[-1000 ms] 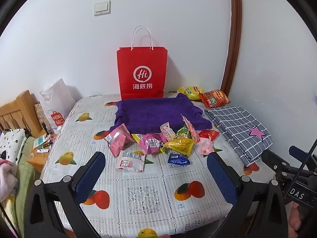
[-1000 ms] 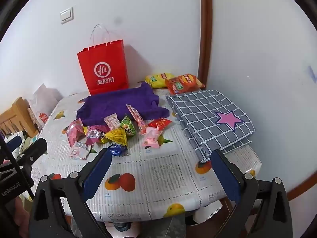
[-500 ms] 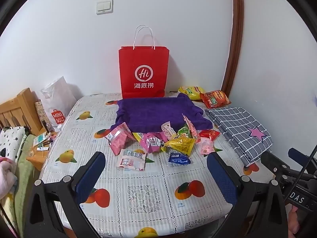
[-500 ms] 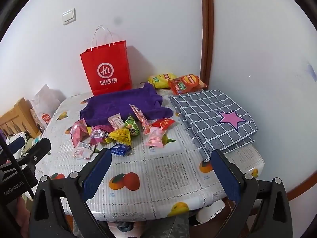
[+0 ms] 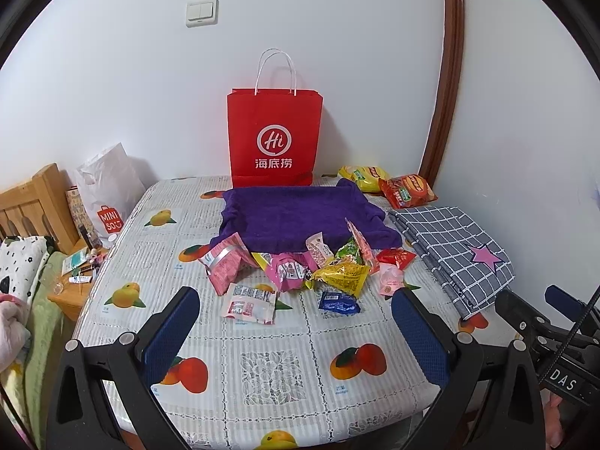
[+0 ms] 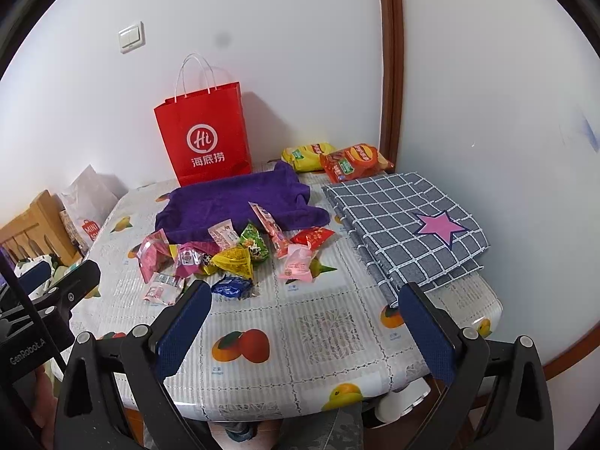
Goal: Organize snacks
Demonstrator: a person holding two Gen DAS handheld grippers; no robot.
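Standing upright: red bag point(image 5: 275, 138), contents hidden.

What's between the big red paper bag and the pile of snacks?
A purple towel lies spread between the red paper bag and the snack pile. Its near edge touches the snacks. Both wrist views show it.

Light: bright, even, soft | shadow: right of red bag point(image 6: 204, 138) | focus: sharp | edges: strongly curved, black corners
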